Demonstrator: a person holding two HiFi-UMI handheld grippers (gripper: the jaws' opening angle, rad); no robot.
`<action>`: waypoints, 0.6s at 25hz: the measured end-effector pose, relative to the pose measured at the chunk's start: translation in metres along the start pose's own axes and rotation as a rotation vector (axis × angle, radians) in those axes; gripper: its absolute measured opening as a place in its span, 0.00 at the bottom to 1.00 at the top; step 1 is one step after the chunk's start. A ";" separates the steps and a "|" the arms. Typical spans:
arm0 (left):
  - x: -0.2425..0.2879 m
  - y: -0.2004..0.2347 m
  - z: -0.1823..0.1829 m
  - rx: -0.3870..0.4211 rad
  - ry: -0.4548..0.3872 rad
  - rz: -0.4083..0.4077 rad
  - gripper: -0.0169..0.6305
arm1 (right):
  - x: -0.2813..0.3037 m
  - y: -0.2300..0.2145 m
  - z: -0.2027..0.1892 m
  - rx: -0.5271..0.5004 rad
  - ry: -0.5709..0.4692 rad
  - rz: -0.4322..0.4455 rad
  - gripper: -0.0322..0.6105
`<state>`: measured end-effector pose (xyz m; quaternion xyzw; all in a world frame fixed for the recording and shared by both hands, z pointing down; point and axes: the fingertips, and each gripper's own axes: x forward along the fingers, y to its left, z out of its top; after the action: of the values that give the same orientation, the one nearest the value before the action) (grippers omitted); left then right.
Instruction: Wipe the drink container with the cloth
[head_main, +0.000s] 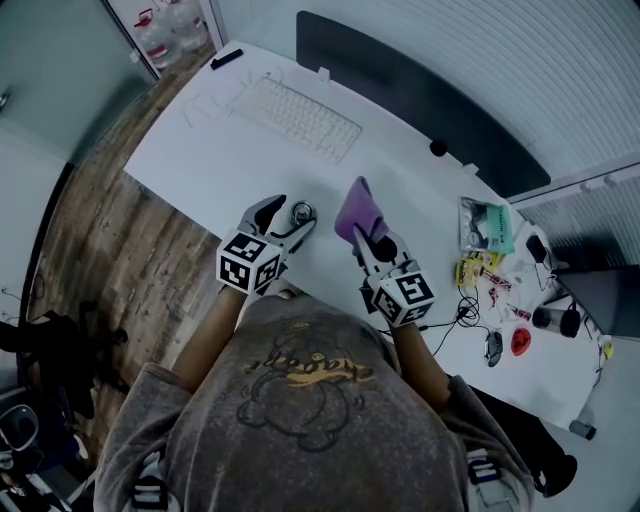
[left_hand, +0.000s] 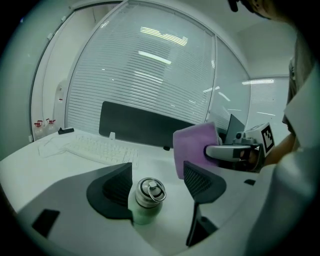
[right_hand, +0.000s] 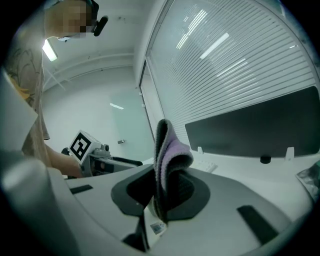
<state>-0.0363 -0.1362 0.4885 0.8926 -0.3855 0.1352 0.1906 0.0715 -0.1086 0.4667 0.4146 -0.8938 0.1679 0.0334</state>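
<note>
A: Where is the small pale-green drink bottle with the ringed steel cap (left_hand: 147, 200)?

B: It stands upright on the white desk (head_main: 200, 150), between the wide-spread jaws of the left gripper (left_hand: 162, 180), which don't pinch it.

A: And the cloth?

B: The right gripper (right_hand: 167, 192) is clamped on the folded purple cloth (right_hand: 167, 150), just right of the bottle. Beyond the bottle lie a white keyboard (head_main: 295, 118) and window blinds.

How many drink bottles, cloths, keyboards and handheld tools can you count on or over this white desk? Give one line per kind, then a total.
Drink bottle: 1
Purple cloth: 1
Keyboard: 1
Handheld tools: 2 (left tool, right tool)
Total: 5
</note>
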 end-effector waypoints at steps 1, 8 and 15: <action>0.004 0.001 -0.003 0.005 0.017 0.001 0.51 | 0.000 -0.002 0.000 0.003 0.000 -0.002 0.13; 0.028 0.005 -0.025 0.036 0.109 0.001 0.52 | -0.001 -0.011 -0.006 0.025 0.009 -0.016 0.13; 0.040 0.005 -0.039 0.047 0.172 -0.015 0.52 | 0.004 -0.021 -0.012 0.036 0.026 -0.022 0.13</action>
<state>-0.0168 -0.1472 0.5399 0.8848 -0.3576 0.2189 0.2032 0.0840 -0.1200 0.4842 0.4228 -0.8854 0.1892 0.0393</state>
